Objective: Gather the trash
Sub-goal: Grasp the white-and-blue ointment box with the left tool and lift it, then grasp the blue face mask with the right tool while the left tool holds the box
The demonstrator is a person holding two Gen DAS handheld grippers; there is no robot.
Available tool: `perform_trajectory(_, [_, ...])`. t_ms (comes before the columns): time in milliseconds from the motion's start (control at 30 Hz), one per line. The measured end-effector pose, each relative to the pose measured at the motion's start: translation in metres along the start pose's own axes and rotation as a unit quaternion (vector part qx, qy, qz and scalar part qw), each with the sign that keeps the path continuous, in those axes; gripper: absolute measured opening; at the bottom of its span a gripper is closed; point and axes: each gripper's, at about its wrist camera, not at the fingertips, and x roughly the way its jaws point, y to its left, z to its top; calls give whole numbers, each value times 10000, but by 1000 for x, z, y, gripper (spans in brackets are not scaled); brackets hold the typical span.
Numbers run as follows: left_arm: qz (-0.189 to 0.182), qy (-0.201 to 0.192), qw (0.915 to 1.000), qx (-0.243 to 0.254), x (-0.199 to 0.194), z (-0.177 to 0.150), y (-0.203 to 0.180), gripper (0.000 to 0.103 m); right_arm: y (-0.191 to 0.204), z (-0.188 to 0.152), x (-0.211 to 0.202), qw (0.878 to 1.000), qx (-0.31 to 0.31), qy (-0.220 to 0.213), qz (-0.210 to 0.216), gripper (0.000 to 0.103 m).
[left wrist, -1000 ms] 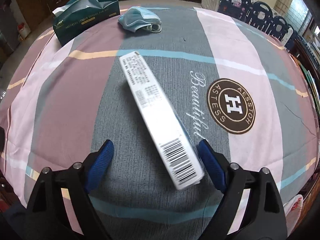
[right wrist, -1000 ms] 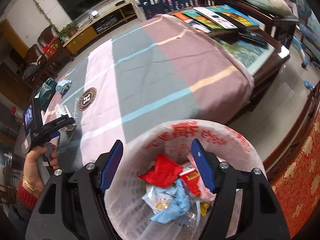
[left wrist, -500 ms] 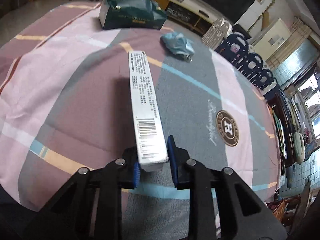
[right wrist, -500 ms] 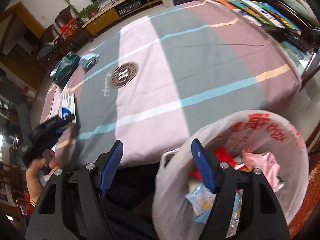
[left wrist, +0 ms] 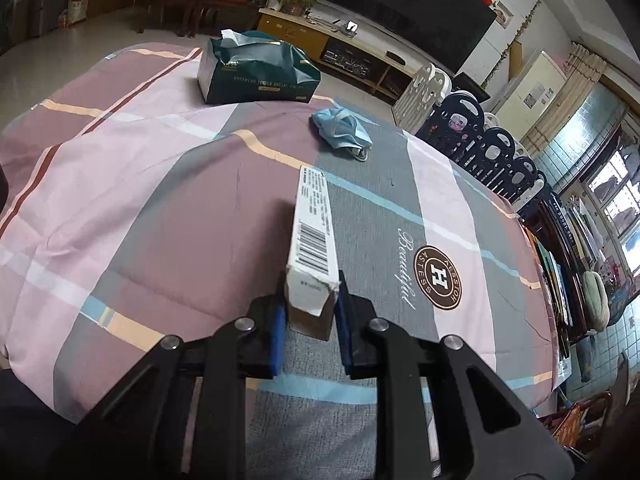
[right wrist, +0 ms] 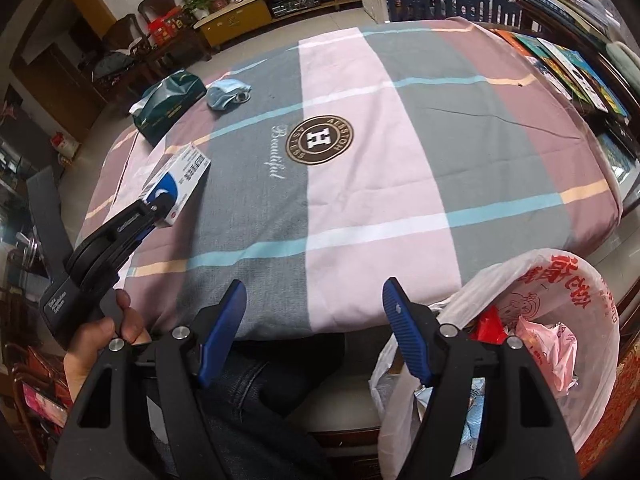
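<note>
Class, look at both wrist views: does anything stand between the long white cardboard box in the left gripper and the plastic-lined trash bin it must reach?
Nothing visible does. The left gripper, jaws closing, pinches the long white cardboard box above the striped tablecloth; only bare cloth lies toward the plastic-lined trash bin.

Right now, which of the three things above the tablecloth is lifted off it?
The long white box, clamped at its near end by the left gripper. The green tissue pack and the crumpled blue face mask both lie on the cloth farther away.
</note>
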Motion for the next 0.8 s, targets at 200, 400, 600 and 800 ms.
perform_trajectory(200, [-56, 10, 10000, -81, 0, 0, 2, 22, 21, -3, 2, 9997, -205, 60, -68, 69])
perform_trajectory(400, [-58, 2, 9999, -108, 0, 0, 3, 22, 26, -4, 3, 9997, -184, 137, -46, 69])
perform_trajectory(600, [-54, -3, 9999, -108, 0, 0, 4, 22, 27, -4, 1, 9997, -192, 112, -44, 69])
perform_trajectory(800, [-54, -29, 9999, -120, -1, 1, 4, 21, 22, -4, 2, 9998, -116, 126, -44, 69])
